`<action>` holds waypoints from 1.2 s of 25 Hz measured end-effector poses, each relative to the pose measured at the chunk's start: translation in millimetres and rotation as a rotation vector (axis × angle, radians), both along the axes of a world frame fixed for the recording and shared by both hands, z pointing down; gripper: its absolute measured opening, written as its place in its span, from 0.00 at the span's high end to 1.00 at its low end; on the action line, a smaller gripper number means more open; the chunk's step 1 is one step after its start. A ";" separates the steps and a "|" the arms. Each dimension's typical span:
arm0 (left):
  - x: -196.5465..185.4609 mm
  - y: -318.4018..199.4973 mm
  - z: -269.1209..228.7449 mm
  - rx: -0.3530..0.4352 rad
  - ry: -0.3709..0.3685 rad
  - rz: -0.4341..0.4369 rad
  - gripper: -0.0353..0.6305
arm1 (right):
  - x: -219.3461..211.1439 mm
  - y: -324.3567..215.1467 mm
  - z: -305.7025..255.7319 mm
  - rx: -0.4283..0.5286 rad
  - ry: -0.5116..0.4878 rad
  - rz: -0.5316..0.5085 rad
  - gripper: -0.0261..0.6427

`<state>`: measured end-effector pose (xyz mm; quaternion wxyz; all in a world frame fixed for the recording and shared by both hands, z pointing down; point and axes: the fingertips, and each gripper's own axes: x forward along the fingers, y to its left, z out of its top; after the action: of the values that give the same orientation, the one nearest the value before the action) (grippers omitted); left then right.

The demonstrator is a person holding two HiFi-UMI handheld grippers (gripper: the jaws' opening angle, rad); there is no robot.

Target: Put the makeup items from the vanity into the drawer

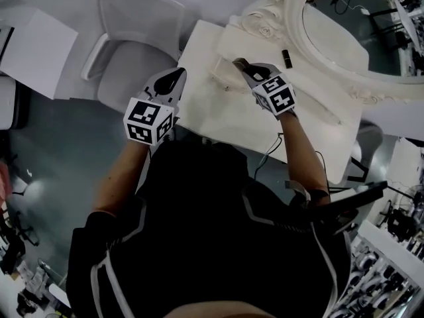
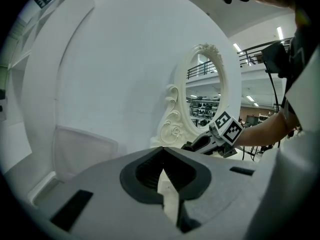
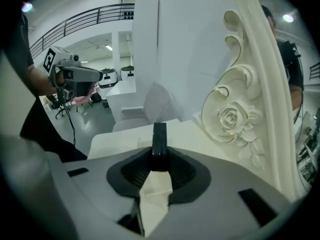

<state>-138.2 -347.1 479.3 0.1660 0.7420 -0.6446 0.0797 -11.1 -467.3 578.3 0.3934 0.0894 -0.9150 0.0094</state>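
Observation:
My right gripper (image 1: 240, 63) hovers over the white vanity top (image 1: 199, 98), near the foot of the ornate mirror (image 1: 344, 32). In the right gripper view it (image 3: 159, 153) is shut on a slim black makeup tube (image 3: 159, 138) that sticks out forward between the pads. Another small dark makeup item (image 1: 287, 58) lies on the vanity by the mirror's frame. My left gripper (image 1: 177, 75) hangs at the vanity's left edge; in the left gripper view its jaws (image 2: 162, 151) meet with nothing between them.
A pale armchair (image 1: 132, 38) stands to the left of the vanity. The carved rose scroll (image 3: 232, 119) of the mirror frame rises close on the right of my right gripper. A white table (image 1: 33, 45) sits at the far left. Cables hang off the vanity's near edge (image 1: 268, 151).

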 end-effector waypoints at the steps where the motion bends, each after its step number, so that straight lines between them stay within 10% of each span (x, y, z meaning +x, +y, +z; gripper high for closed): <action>1: 0.4 1.3 1.6 -0.001 0.001 -0.009 0.94 | -0.9 -0.7 7.2 -0.009 0.012 -0.010 0.82; 30: -8.1 61.0 24.4 -0.052 0.043 -0.198 0.94 | -19.8 21.7 97.2 -0.010 0.316 -0.291 0.82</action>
<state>-146.3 -286.1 503.7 0.2059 0.6716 -0.7089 0.0636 -30.9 -445.6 675.6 0.5296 -0.0455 -0.8451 -0.0569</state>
